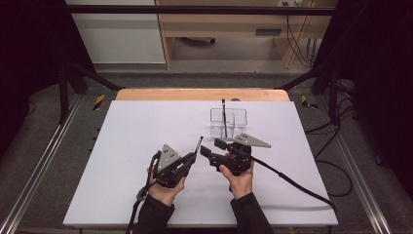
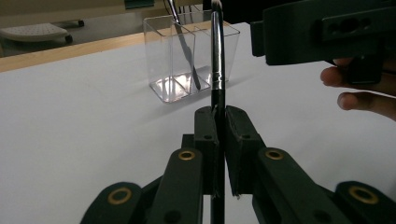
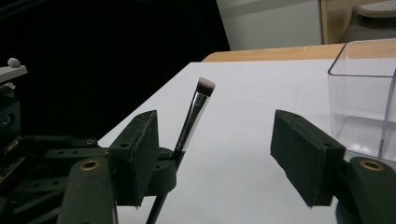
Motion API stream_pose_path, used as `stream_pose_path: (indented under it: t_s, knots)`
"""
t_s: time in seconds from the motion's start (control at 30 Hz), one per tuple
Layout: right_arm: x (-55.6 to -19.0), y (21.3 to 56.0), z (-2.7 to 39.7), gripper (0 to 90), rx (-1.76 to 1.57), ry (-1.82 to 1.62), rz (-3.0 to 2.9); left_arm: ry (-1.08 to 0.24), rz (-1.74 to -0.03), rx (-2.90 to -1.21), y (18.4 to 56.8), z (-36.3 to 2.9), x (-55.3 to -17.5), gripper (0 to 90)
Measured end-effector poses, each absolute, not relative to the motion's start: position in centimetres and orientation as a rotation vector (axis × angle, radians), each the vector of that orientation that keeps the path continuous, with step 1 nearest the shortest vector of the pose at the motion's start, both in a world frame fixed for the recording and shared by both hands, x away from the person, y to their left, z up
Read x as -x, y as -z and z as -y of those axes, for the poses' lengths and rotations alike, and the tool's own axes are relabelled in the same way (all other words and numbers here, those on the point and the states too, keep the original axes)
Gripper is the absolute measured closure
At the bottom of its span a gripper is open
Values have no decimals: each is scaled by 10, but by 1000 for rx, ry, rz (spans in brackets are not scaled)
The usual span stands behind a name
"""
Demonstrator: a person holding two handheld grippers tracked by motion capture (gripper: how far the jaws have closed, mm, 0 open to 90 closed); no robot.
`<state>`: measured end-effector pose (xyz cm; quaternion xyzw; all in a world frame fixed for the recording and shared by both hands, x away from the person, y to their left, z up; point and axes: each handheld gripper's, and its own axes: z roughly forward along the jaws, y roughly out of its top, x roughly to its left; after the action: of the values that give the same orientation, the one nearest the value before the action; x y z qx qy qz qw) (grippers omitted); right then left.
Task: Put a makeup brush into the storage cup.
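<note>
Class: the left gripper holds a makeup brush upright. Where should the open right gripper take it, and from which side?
Grip the silver ferrule of the makeup brush, just above the left gripper. The right gripper comes in level from the side with its jaws straddling it: that stretch stands bare and rigid, and the bristles stay untouched.

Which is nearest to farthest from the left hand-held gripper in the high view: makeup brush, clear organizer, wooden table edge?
1. Makeup brush: clamped in the left hand-held gripper, sticking up.
2. Clear organizer: farther back, to the right, one tool standing in it.
3. Wooden table edge: at the far end, behind the white board.
</note>
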<state>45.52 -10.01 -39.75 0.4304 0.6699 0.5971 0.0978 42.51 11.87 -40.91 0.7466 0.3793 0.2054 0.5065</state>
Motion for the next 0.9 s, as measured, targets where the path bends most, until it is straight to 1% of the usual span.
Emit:
stream_pose_path:
  t_s: [0.27,0.6,0.87,0.9]
  knots:
    - [-456,399,99,389,-1291,-1783,-1987,-489,-913,-1796,409,-113,-423,836]
    - [-458,401,96,511,-1346,-1816,-1987,-481,-909,-1794,409,-106,-421,836]
    - [-459,402,95,573,-1363,-1836,-1992,-478,-912,-1794,409,-103,-420,836]
    - [-459,403,95,592,-1366,-1837,-1994,-477,-913,-1793,409,-103,-420,836]
